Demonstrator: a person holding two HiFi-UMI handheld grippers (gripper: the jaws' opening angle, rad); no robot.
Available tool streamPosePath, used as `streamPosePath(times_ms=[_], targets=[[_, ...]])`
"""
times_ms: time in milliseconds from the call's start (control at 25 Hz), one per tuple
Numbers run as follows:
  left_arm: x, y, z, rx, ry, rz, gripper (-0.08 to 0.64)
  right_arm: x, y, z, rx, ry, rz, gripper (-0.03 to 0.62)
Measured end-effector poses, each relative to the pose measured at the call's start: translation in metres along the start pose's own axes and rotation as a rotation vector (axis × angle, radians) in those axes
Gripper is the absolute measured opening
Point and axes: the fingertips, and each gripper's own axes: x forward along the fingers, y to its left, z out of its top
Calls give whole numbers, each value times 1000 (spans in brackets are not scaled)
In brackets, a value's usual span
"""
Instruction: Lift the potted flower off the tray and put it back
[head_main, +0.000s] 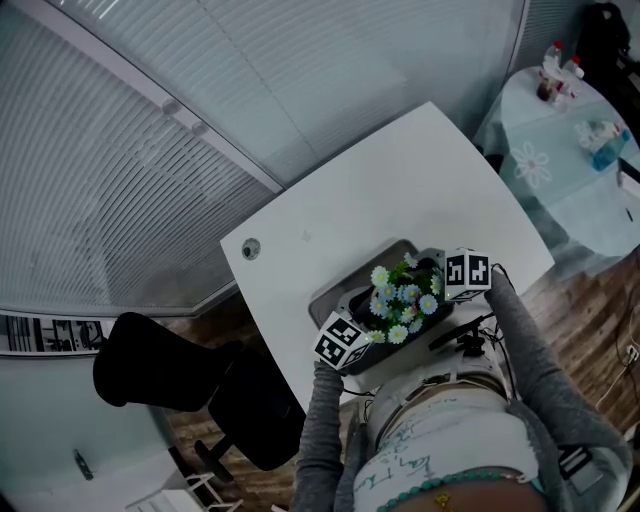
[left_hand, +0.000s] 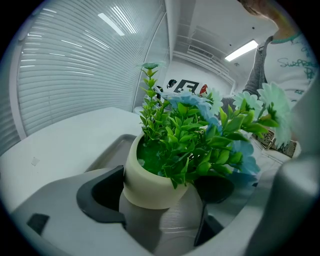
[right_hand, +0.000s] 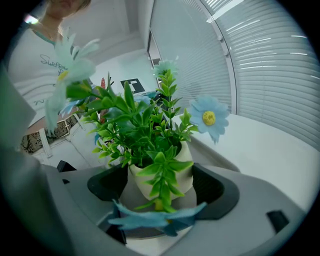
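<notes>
Left gripper (left_hand: 161, 194) and right gripper (right_hand: 160, 186) each pinch the pot (left_hand: 150, 186) by its smooth wall at the tray's (head_main: 330, 294) near edge; it is probably light, rigid and slippery, best held under the rim.

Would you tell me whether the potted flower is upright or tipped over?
Upright: the pot has its rim on top, stems rising above it.

Person, head view: long grey sleeves (head_main: 322, 430) on both arms; a white top (head_main: 440, 440) printed with green handwriting-style lettering; a string of turquoise beads (head_main: 440, 490) across it; thin black cables (head_main: 462, 338) at the waist. The left hand-held gripper (left_hand: 155, 195) and right hand-held gripper (right_hand: 157, 187) each have a pale grey moulded body, dark grey jaw pads (right_hand: 212, 189), and a white cube (head_main: 466, 272) with black square markers.
</notes>
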Motion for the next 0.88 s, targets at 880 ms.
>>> streamPosePath(times_ms=[880], targets=[[-75, 4, -14, -76, -105, 193, 430, -72, 5, -19, 121, -56, -242, 383]])
